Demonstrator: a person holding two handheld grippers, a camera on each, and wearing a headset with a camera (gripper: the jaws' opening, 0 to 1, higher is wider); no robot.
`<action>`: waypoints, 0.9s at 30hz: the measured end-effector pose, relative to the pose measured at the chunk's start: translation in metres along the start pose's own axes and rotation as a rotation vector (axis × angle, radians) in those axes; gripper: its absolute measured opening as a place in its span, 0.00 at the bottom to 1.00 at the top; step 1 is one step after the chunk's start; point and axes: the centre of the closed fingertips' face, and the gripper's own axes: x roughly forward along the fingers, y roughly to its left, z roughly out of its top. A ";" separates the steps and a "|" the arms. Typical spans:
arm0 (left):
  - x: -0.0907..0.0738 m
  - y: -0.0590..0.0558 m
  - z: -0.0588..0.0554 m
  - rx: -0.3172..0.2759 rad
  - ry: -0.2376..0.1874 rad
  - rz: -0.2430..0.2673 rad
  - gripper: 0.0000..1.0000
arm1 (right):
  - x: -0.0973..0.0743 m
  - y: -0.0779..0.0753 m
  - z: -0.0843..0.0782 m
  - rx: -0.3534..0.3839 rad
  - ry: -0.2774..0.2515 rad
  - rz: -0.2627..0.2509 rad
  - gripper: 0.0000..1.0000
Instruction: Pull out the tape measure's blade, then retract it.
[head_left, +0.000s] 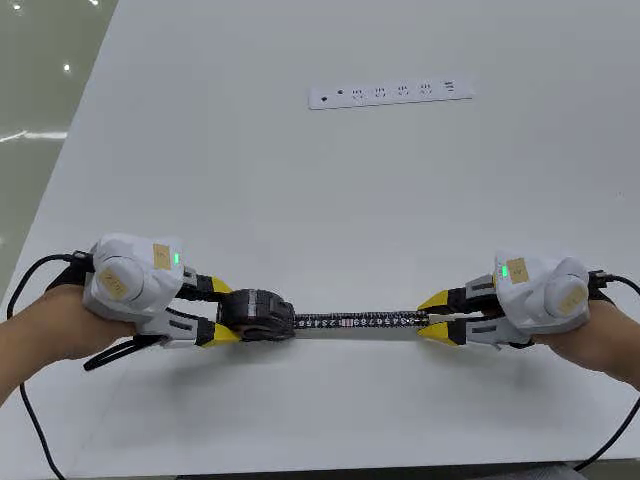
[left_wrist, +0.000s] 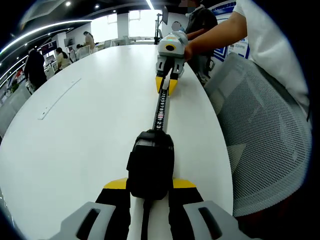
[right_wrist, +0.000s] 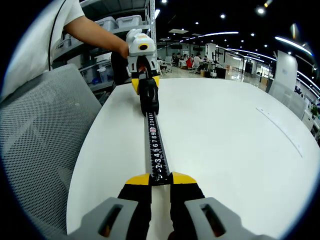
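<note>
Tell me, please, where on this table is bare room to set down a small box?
The widest free patch of the table lies between the power strip and the stretched blade. A narrower bare strip runs between the blade and the near edge. Crowded: the line from the left gripper, holding the tape measure case, to the right gripper.

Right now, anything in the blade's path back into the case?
Nothing visible. The blade runs straight over bare table from the right gripper to the case in the left gripper; the power strip lies well off on the far side.
</note>
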 end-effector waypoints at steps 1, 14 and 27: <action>0.000 0.000 0.000 0.000 0.000 0.000 0.26 | -0.002 -0.001 -0.002 0.003 0.003 -0.002 0.11; 0.001 0.000 0.001 0.001 0.006 -0.001 0.26 | -0.029 -0.006 -0.025 0.032 0.036 -0.027 0.11; 0.002 0.001 0.001 -0.001 0.006 -0.001 0.26 | -0.047 -0.011 -0.039 0.047 0.059 -0.045 0.11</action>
